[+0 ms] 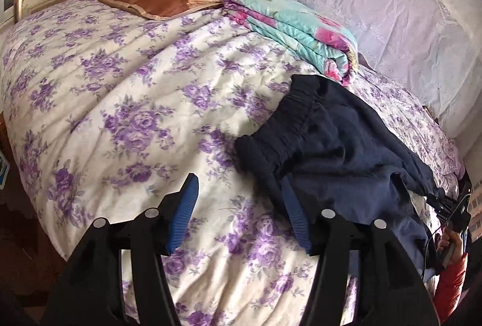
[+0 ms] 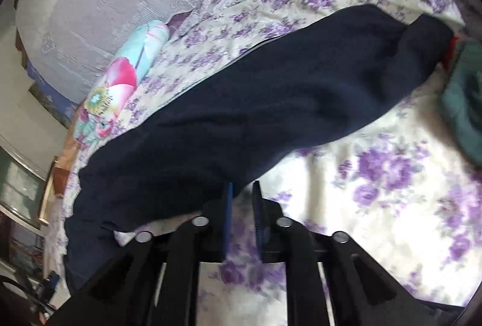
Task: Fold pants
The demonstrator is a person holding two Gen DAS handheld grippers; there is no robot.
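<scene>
Lying limp at right of frame, the soft navy pants (image 1: 346, 145) suit a waistband (image 1: 289, 121) pinch; left gripper (image 1: 238, 205) spread and empty, right gripper (image 2: 242, 190) narrowly parted at their edge.

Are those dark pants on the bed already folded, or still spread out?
Not neatly folded: the dark pants lie stretched long across the floral bedspread, the waistband end rumpled. Whether they are doubled lengthwise, I cannot tell.

Soft, even daylight; bedspread (image 1: 126, 103) bright, no hard shadows. Left view sharp. Right view motion-blurred, bedspread glaring white at lower right. Dark pants (image 2: 271, 103) lose detail. Fisheye bending, black corners.
</scene>
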